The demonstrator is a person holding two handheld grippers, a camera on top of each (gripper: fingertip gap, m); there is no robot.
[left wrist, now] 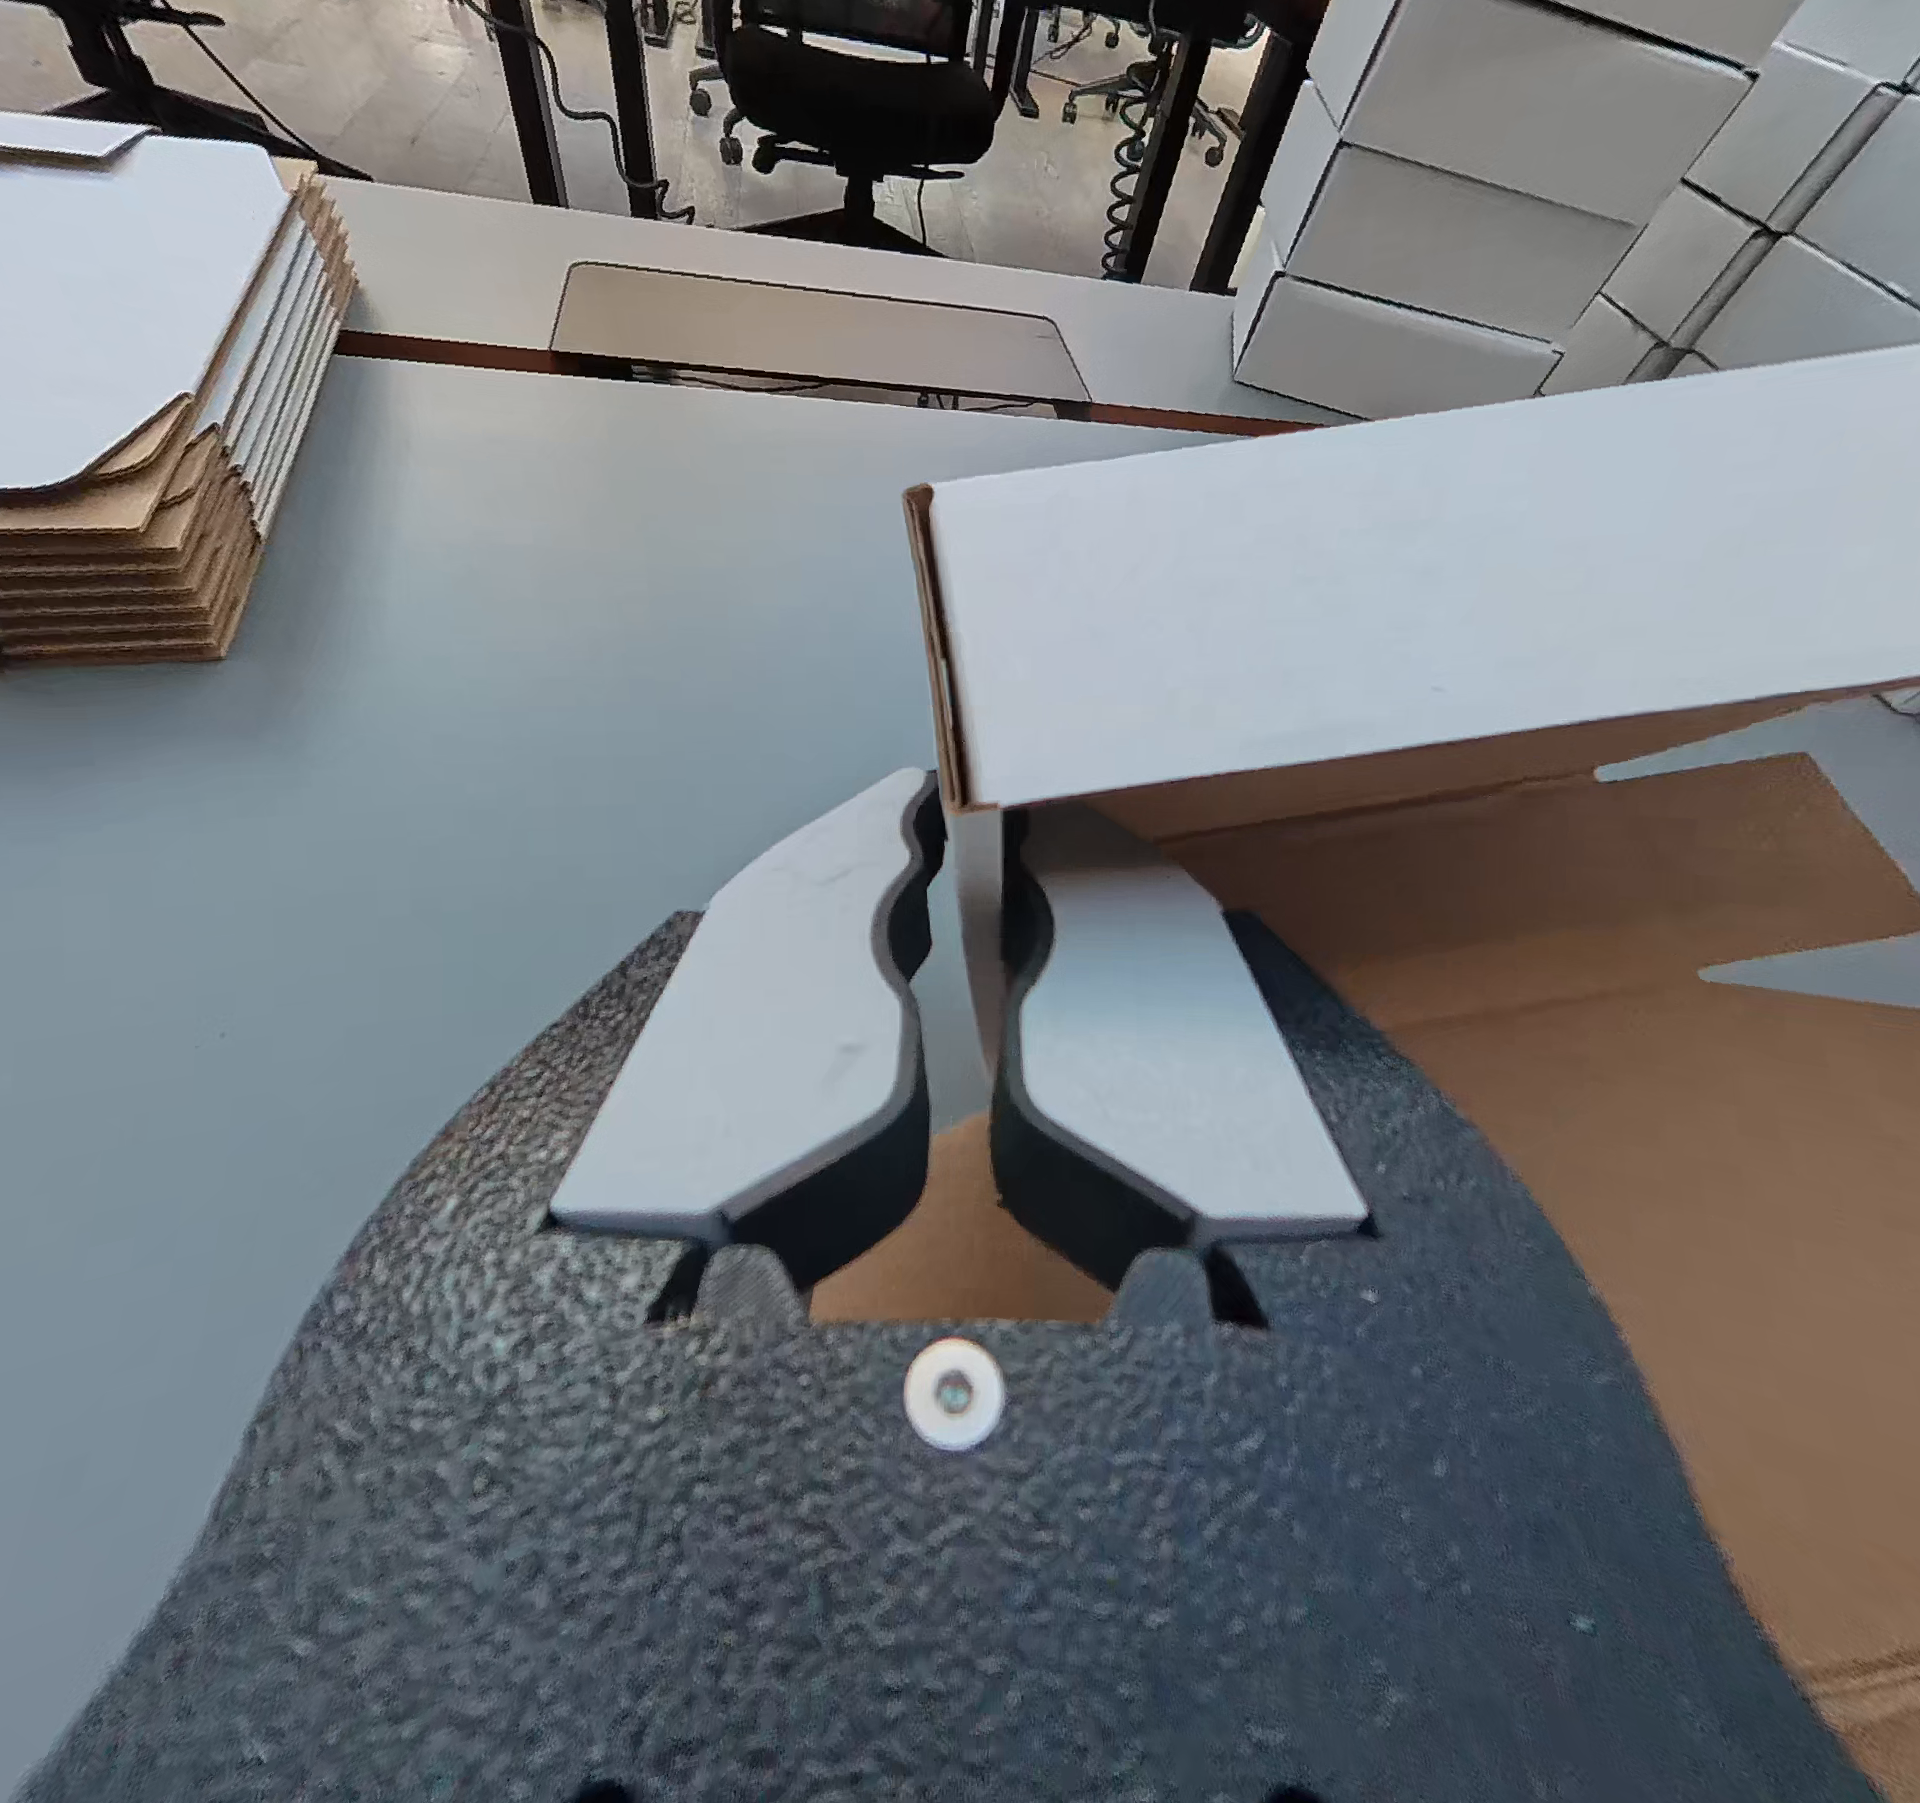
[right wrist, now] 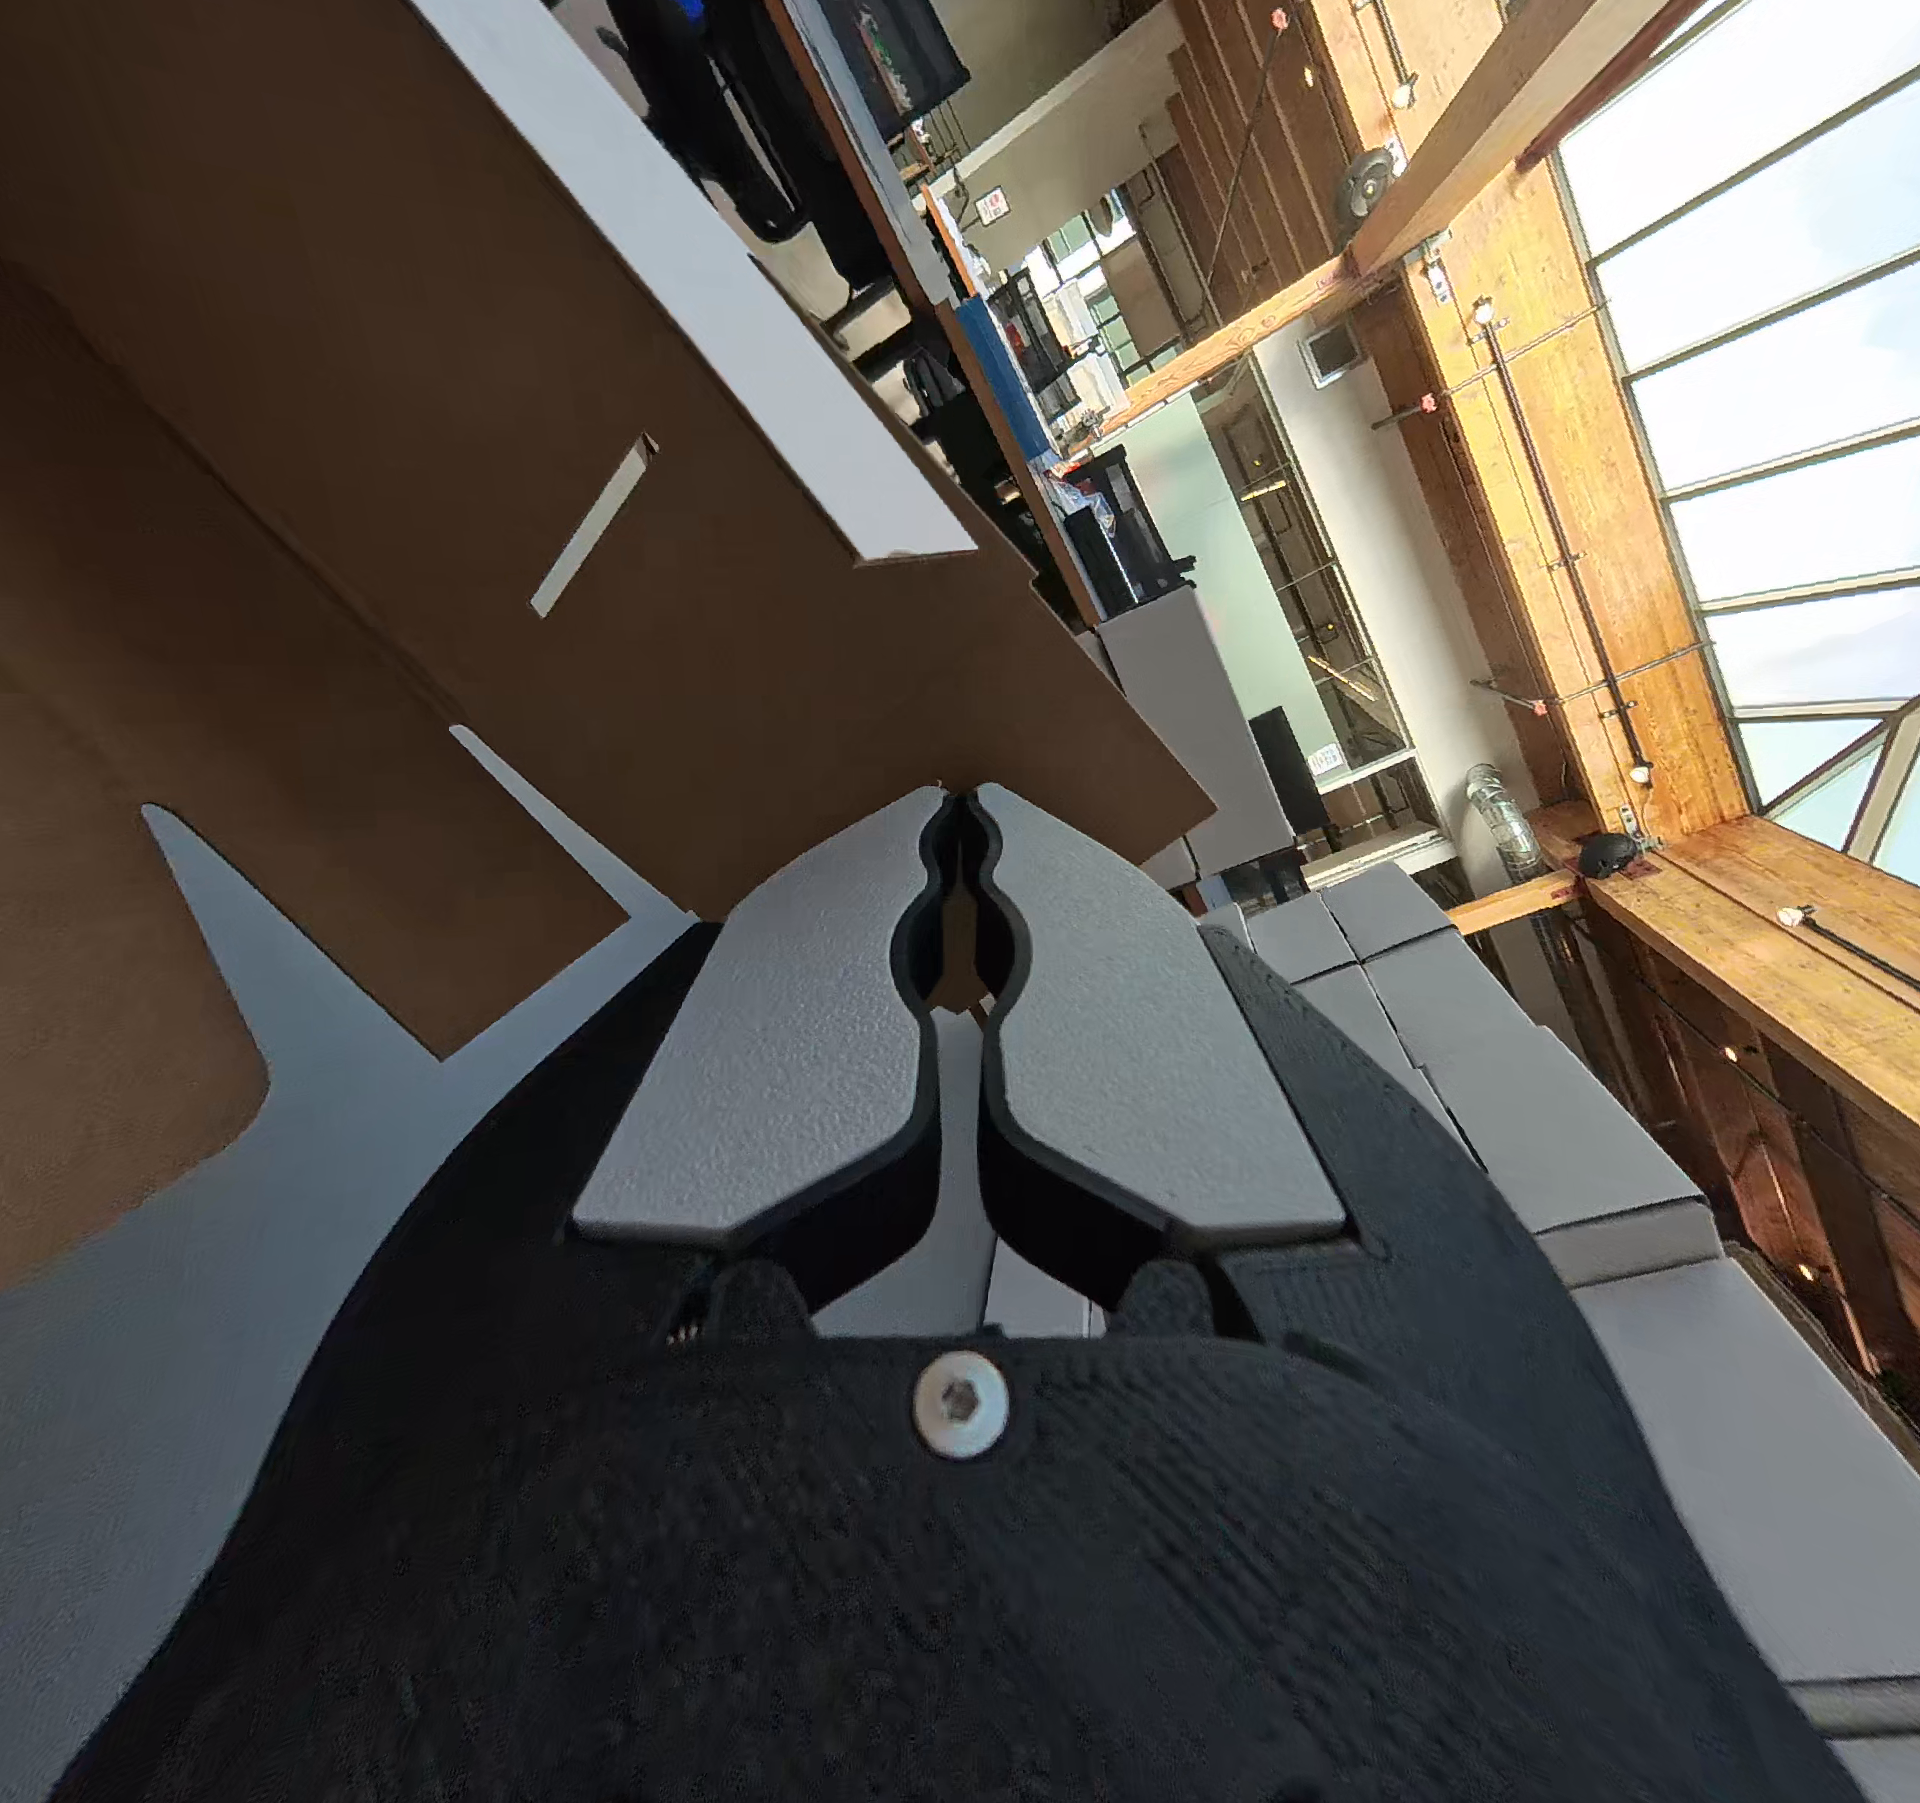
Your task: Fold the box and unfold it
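Note:
The box (left wrist: 1403, 600) is a cardboard blank, white outside and brown inside, partly folded on the grey table (left wrist: 520, 714). One long white wall stands up and leans over the brown base. My left gripper (left wrist: 971, 818) is shut on a thin white flap at that wall's near corner. In the right wrist view the same box (right wrist: 343, 382) shows its brown inside with a slot and cut-outs. My right gripper (right wrist: 961, 803) is shut on the brown edge of a box panel, and the view is tilted steeply.
A stack of flat box blanks (left wrist: 135, 423) lies at the table's left. Folded white boxes (left wrist: 1558, 143) are piled at the back right, also in the right wrist view (right wrist: 1507, 1078). Office chairs (left wrist: 862, 101) and desks stand beyond the table's far edge.

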